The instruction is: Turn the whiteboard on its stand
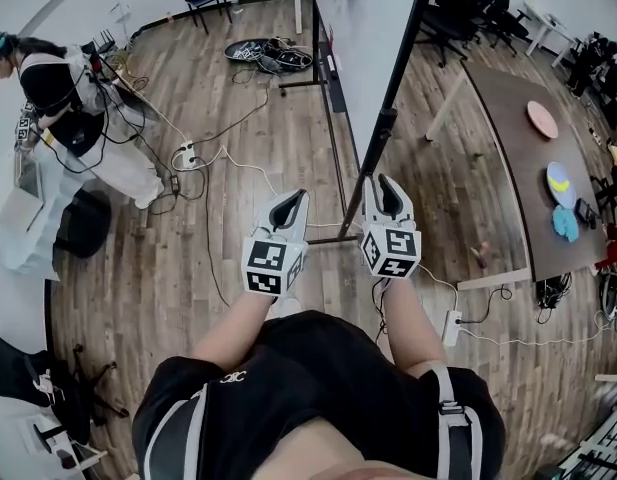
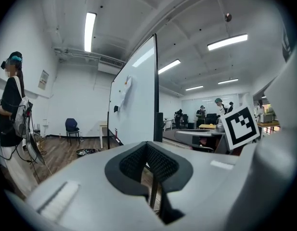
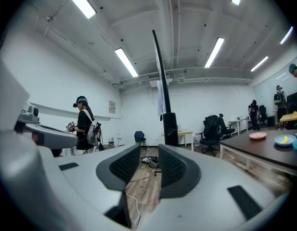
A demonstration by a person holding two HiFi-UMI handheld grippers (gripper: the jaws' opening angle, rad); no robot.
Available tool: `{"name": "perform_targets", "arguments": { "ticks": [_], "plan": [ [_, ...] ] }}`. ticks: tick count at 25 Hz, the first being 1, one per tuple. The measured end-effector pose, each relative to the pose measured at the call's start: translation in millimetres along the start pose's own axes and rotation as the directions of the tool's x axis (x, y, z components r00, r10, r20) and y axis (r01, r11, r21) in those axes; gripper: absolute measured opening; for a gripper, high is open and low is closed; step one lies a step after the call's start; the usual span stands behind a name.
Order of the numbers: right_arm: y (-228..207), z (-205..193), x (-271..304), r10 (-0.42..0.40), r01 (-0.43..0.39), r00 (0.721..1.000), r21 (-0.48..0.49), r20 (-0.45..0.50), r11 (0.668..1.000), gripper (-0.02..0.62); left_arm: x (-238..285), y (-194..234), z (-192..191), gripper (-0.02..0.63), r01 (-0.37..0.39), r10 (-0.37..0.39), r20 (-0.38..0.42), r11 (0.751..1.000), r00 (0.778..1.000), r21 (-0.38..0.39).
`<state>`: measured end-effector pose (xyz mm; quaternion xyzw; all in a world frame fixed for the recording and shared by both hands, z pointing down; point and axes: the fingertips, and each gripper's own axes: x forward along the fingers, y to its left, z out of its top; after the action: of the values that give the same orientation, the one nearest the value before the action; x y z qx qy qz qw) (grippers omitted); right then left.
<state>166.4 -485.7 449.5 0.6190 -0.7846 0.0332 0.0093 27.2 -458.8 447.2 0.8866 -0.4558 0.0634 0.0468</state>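
The whiteboard stands upright on its black stand just ahead of me, its black edge frame running down toward my hands. In the left gripper view the whiteboard shows its white face, and in the right gripper view the whiteboard is seen nearly edge-on. My left gripper sits left of the stand post with its jaws together and nothing in them; the left gripper shows the pads meeting at the tip. My right gripper is just below the post's clamp; the right gripper has a narrow gap with only floor behind it.
A person with gear stands at the left among cables. A brown table with plates fills the right side. A power strip lies by my right leg. Office chairs and a cable pile lie beyond the board.
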Motion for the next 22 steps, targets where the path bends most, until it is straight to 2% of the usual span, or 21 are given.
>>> {"name": "perform_targets", "arguments": {
  "ticks": [1, 2, 7, 10, 18, 22],
  "plan": [
    [-4.4, -1.2, 6.7, -0.003, 0.003, 1.0, 0.0, -0.008, 1.0, 0.123, 1.6, 1.8, 0.8, 0.009, 0.003, -0.003, 0.0, 1.0, 1.0, 0.001],
    [-9.4, -2.6, 13.8, -0.008, 0.008, 1.0, -0.003, -0.018, 1.0, 0.153, 3.4, 3.4, 1.6, 0.009, 0.006, -0.006, 0.002, 1.0, 1.0, 0.004],
    [-29.3, -5.7, 45.7, -0.049, 0.048, 0.998, -0.018, -0.031, 0.999, 0.222, 10.4, 12.6, 4.7, 0.009, 0.011, -0.011, 0.008, 1.0, 1.0, 0.009],
    [-39.6, -8.8, 61.7, -0.077, 0.076, 0.997, -0.018, -0.027, 0.997, 0.238, 13.8, 18.4, 4.5, 0.009, 0.005, -0.006, 0.009, 1.0, 1.0, 0.006],
    [-58.9, -30.1, 100.5, -0.115, 0.112, 0.987, -0.029, -0.109, 0.993, 0.249, 12.4, 31.1, 3.7, 0.009, -0.01, 0.01, 0.005, 1.0, 1.0, -0.015],
    [-64.6, -43.7, 114.4, -0.136, 0.128, 0.979, -0.065, -0.154, 0.99, 0.247, 8.5, 34.3, -1.9, 0.009, -0.022, 0.022, -0.004, 0.999, 1.0, -0.024]
  ]
}}
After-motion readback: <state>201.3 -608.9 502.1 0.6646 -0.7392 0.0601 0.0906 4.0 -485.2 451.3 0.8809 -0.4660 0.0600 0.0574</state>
